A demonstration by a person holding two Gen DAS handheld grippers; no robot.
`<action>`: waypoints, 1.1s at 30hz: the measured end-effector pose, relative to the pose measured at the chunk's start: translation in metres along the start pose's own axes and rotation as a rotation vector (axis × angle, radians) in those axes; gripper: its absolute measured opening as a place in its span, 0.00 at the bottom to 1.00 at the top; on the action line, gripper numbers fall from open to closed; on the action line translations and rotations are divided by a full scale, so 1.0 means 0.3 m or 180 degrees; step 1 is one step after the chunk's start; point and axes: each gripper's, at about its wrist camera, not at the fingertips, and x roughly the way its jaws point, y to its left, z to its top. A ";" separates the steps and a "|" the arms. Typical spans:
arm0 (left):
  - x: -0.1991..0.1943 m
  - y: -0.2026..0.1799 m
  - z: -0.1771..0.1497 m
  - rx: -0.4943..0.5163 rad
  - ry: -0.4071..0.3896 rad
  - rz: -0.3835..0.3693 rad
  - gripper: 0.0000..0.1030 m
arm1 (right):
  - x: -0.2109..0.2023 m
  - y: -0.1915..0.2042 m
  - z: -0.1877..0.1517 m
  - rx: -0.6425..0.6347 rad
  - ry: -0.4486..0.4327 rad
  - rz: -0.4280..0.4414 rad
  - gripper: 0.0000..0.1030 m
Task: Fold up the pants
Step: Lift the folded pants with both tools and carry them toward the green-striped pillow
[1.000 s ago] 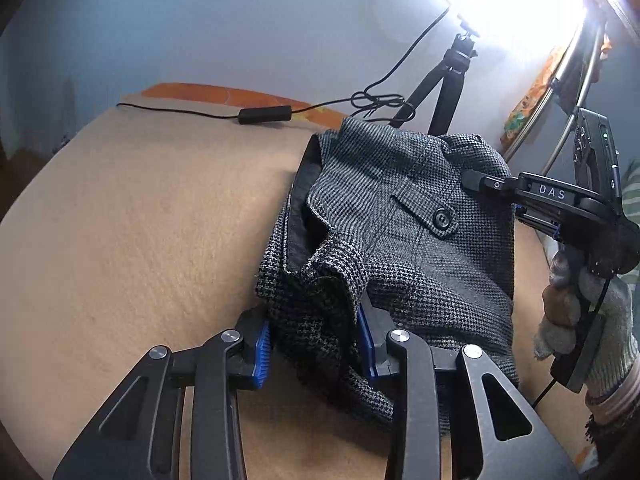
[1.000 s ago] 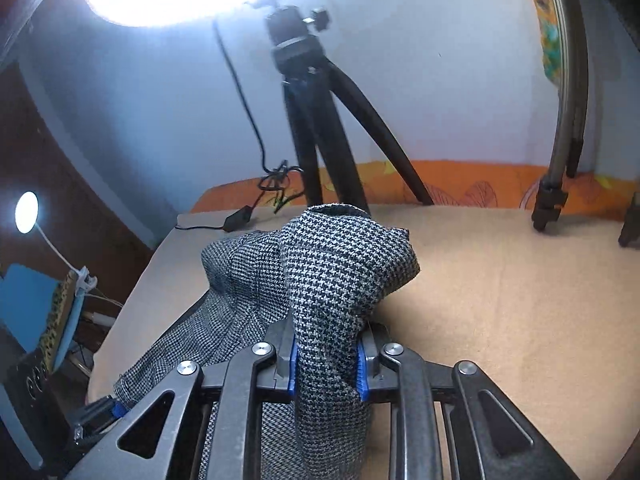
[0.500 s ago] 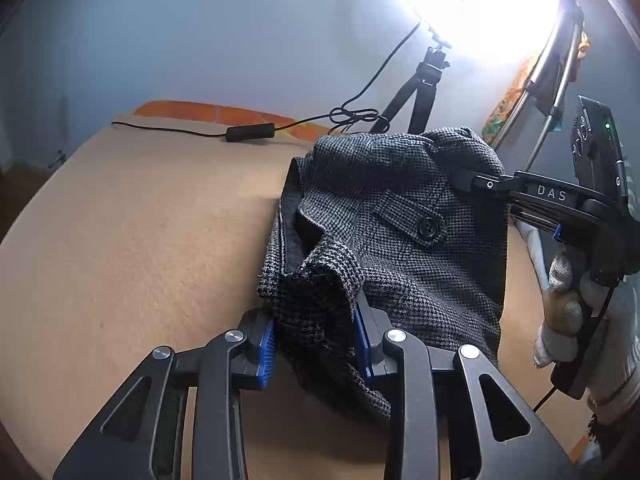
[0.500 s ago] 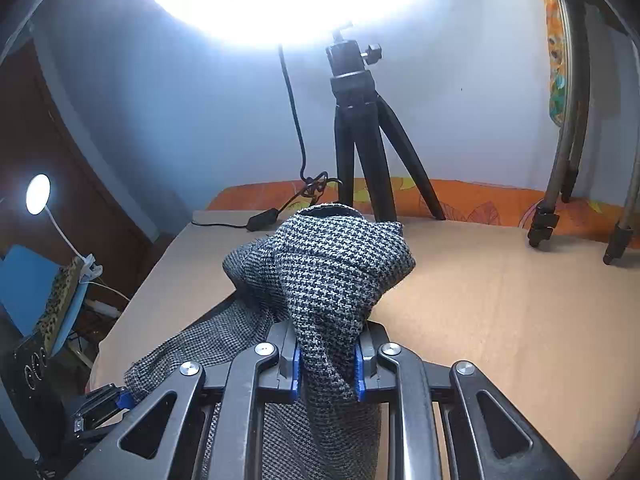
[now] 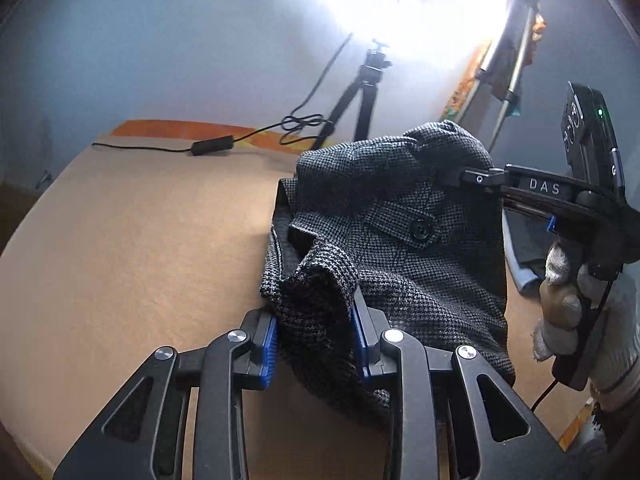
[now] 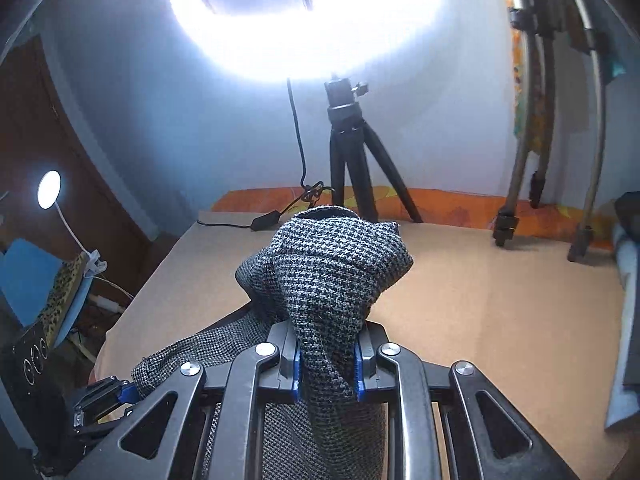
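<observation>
The grey houndstooth pants (image 5: 404, 240) are held up off the tan table (image 5: 140, 248), with the buttoned back pocket (image 5: 420, 230) facing me. My left gripper (image 5: 316, 344) is shut on a bunched waist corner of the pants. My right gripper (image 6: 326, 364) is shut on another bunch of the same fabric (image 6: 332, 268), which stands up between its blue pads. In the left wrist view the right gripper (image 5: 452, 176) reaches in from the right, held by a gloved hand (image 5: 568, 304). The pants hang slack between the two grippers.
A black tripod (image 6: 352, 160) with a bright ring light (image 6: 304, 20) stands at the table's far edge, with a cable and inline switch (image 5: 212, 146) beside it. Metal stand legs (image 6: 520, 184) stand at the far right. An orange cloth (image 6: 440, 200) lines the back edge.
Both grippers have risen and tilted upward with the pants in them. The fabric has lifted further off the table, and the ring light now fills more of both views.
</observation>
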 end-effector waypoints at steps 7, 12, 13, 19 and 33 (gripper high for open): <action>-0.048 -0.138 -0.012 0.0205 -0.0116 -0.0088 0.27 | -0.115 -0.047 -0.013 0.0008 -0.0094 -0.0067 0.17; -0.062 -0.241 -0.028 0.0271 -0.0140 -0.0242 0.27 | -0.225 -0.109 -0.018 0.0018 -0.0168 -0.0154 0.17; -0.062 -0.262 -0.031 0.0277 -0.0146 -0.0277 0.27 | -0.243 -0.119 -0.018 0.0020 -0.0180 -0.0172 0.17; -0.057 -0.390 -0.044 0.0330 -0.0140 -0.0461 0.26 | -0.373 -0.201 -0.032 0.0017 -0.0263 -0.0308 0.17; 0.001 -0.686 0.002 0.0504 -0.0140 -0.0813 0.26 | -0.607 -0.460 -0.043 0.0207 -0.0444 -0.0604 0.16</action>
